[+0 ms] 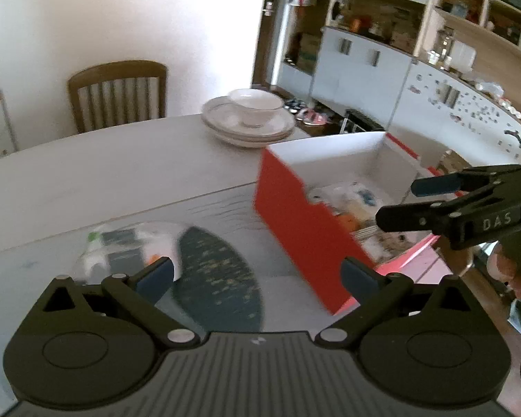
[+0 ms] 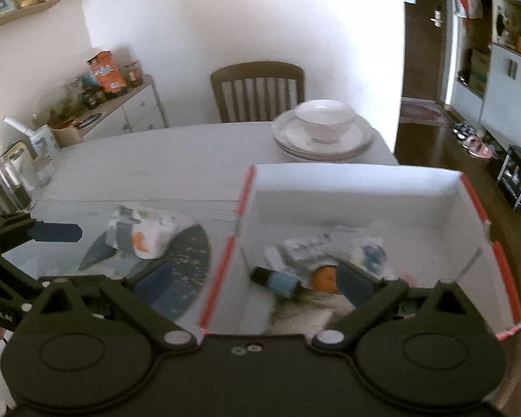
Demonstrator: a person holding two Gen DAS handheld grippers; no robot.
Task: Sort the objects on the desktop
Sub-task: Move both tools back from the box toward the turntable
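Observation:
A red box with a white inside (image 1: 295, 222) (image 2: 469, 229) stands at the table's right end. It holds several items: white packets (image 2: 316, 246), an orange thing (image 2: 324, 278) and a dark tube with a blue label (image 2: 278, 283). A white printed packet (image 1: 121, 246) (image 2: 146, 236) lies on a dark oval mat (image 1: 218, 278) (image 2: 180, 271) left of the box. My left gripper (image 1: 257, 274) hangs open over the mat, nothing between its fingers. My right gripper (image 2: 257, 286) is open above the box's near left wall; it also shows over the box in the left wrist view (image 1: 396, 201).
A white bowl (image 1: 255, 106) (image 2: 324, 118) sits on stacked plates (image 1: 246, 128) (image 2: 324, 146) at the table's far side. A wooden chair (image 1: 118, 92) (image 2: 257, 90) stands behind. A glass jug (image 2: 12, 182) is at the table's left edge. Cabinets and shelves line the right wall.

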